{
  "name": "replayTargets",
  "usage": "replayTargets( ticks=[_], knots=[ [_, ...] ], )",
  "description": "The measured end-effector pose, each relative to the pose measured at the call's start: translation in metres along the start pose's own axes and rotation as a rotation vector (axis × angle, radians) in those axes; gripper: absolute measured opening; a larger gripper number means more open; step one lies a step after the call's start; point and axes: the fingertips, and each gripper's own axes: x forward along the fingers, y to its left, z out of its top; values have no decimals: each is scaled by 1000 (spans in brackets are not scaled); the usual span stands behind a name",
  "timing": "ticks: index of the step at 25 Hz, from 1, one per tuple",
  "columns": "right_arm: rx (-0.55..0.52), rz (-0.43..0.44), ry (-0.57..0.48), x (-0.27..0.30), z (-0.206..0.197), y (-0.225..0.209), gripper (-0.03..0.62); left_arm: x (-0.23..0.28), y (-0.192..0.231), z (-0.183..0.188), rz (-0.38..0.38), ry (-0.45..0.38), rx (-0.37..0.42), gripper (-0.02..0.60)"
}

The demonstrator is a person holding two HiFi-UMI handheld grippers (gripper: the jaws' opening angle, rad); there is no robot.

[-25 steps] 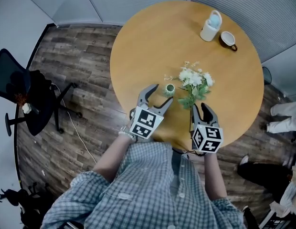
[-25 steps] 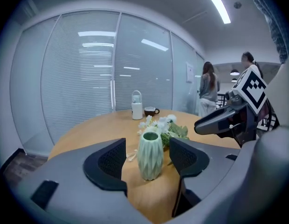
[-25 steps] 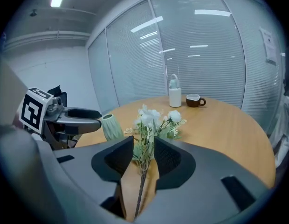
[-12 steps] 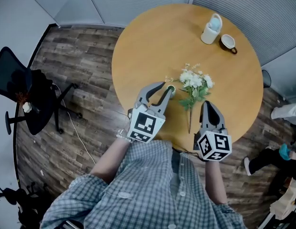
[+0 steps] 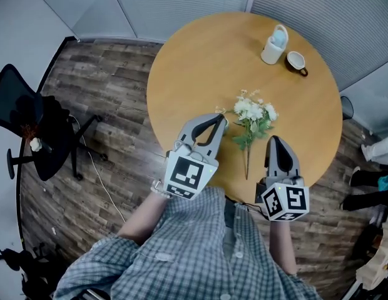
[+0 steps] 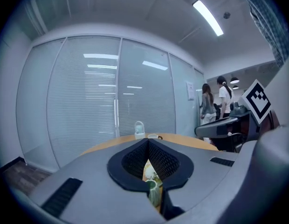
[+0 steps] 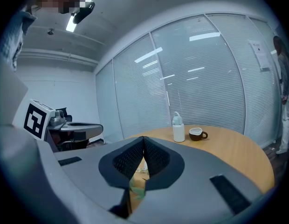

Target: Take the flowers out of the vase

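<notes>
Left gripper (image 5: 218,121) and right gripper (image 5: 276,142) are hovering, jaws closed empty; the light, crushable flowers (image 5: 253,111) are lying ahead between them, beside the vase (image 6: 154,192), likely best gripped at the stem (image 5: 247,164).

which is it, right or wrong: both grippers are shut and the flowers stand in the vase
Wrong on the flowers: the head view shows them lying on the table, out of the vase. The left gripper and right gripper are indeed shut.
</notes>
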Motion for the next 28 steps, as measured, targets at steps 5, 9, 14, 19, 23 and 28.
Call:
replayTargets(
  ticks=[5, 9, 14, 19, 23, 28],
  knots=[
    [-20, 11, -14, -6, 8, 7, 9, -10, -5, 0, -18, 47, -40, 8],
    [-39, 21, -24, -8, 13, 14, 9, -16, -12, 4, -38, 53, -9, 8],
    [-42, 41, -28, -9, 18, 24, 9, -22, -23, 9, -81, 52, 4, 8],
    [-33, 64, -18, -13, 14, 33, 9, -25, -32, 9, -110, 50, -5, 8],
    [-34, 68, -11, -14, 12, 34, 9, -24, -35, 8, -122, 47, -22, 8],
    [-35, 70, -5, -15, 11, 33, 9, -24, -38, 9, -138, 38, -30, 8]
  ],
)
